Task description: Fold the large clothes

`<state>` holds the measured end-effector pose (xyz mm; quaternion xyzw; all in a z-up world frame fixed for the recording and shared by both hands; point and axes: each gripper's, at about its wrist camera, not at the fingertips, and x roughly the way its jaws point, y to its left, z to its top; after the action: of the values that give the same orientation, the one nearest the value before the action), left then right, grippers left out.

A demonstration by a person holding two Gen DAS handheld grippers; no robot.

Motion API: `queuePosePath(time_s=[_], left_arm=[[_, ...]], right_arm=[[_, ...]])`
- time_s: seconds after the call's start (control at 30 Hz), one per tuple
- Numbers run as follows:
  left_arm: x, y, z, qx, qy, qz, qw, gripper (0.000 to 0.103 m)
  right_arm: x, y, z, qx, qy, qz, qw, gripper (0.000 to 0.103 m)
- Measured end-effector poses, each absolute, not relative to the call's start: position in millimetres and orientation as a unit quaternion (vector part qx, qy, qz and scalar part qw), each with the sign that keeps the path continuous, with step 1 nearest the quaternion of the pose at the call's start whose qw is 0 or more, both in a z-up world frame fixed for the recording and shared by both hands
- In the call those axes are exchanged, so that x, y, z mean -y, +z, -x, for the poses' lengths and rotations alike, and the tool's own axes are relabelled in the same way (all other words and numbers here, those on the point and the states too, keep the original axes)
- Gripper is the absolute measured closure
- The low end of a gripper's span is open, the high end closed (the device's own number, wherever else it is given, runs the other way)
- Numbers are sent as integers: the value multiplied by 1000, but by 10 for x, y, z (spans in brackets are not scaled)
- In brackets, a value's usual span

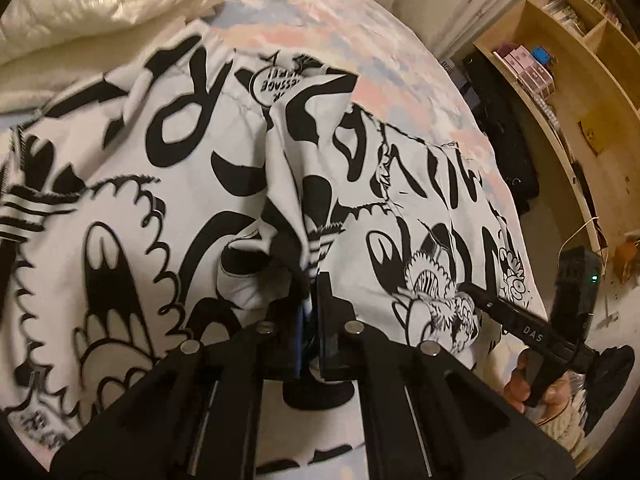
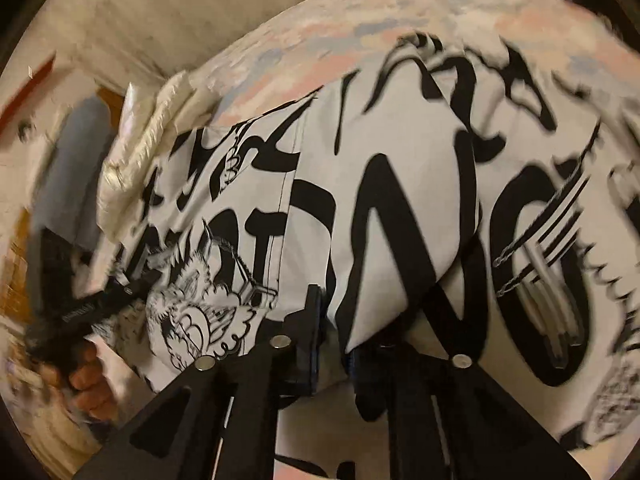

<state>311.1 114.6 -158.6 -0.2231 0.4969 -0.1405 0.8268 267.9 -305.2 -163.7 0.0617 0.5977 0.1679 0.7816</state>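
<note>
A large white garment (image 1: pixel 192 184) with bold black graffiti print lies spread over the bed. My left gripper (image 1: pixel 310 284) is shut on a bunched fold of it, which rises as a ridge in front of the fingers. In the right wrist view the same garment (image 2: pixel 400 184) drapes over my right gripper (image 2: pixel 336 312), whose fingers pinch a fold of the cloth; its right finger is hidden under the fabric. The right gripper (image 1: pixel 532 332) also shows at the lower right of the left wrist view, and the left gripper (image 2: pixel 80 304) at the left of the right wrist view.
The bed has a pastel pink and blue sheet (image 1: pixel 360 40). A cream quilt (image 1: pixel 80 4) is bunched at the head of the bed. Wooden shelves (image 1: pixel 580 60) with boxes stand to the right, with a dark bag (image 1: pixel 500 128) on the floor beside the bed.
</note>
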Motion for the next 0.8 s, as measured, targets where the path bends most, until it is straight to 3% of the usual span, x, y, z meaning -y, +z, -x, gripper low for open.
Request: queuePosePath(time_s=[0.03,0.1,0.2,0.43,0.8], left_arm=[[-1146,-1523,-3079,-497,-134,211,831,97],[-1150,-1393,-3005,-494,-124,187,840,79],[-1168,-1121,-2844,-461,-106,152,868,66],[-930,-773,-2921,-405,-101,86,905,66],[-428,-1584,-3513,-472,-87,74,874,66]], right_arm=[[3029,-1542,-2639,-592,157,-36,789,64],[2999,-1344,-2575,-576,140,-10,805,51],[3019,-996,-2457,-546,126,11,829,51],[2659,-532,-2347,-466,144,51,871,51],[2220,-1381,-2683,-509,138,85,845,51]])
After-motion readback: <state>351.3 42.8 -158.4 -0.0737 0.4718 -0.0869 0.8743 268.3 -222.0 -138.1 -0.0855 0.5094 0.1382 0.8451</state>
